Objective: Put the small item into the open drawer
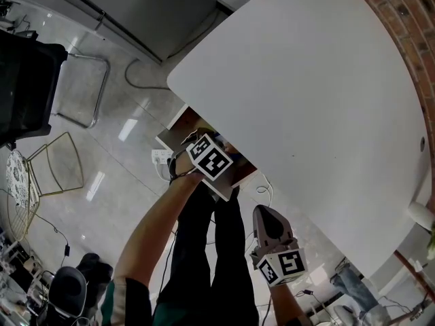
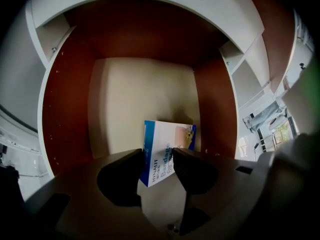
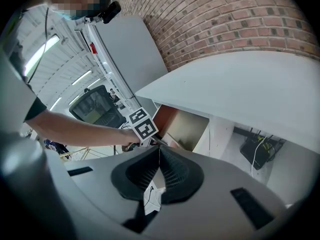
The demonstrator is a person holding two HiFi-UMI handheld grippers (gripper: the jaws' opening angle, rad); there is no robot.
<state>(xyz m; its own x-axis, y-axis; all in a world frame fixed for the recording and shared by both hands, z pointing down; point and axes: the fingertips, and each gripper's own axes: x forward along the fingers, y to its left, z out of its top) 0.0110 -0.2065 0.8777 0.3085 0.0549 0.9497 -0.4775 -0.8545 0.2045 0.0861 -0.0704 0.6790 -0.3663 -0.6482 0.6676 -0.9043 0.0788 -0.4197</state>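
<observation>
A small blue-and-white bandage box (image 2: 167, 139) stands tilted on the pale floor of the open drawer (image 2: 140, 94), near its right red-brown wall. My left gripper (image 2: 157, 154) reaches into the drawer with the box between its jaws; they stand wide and the pads do not press on it. From the head view, only that gripper's marker cube (image 1: 209, 158) shows, at the drawer (image 1: 178, 122) under the white table (image 1: 306, 80). My right gripper (image 1: 264, 216) hangs lower right of the drawer, shut and empty. In the right gripper view its pads (image 3: 167, 166) meet.
A black chair (image 1: 20, 87) and a wire-frame chair (image 1: 61, 161) stand on the glossy floor at left. A power strip (image 1: 161, 156) lies on the floor by the drawer. A brick wall (image 1: 408, 19) lies behind the table. Cables (image 3: 257, 151) hang under the tabletop.
</observation>
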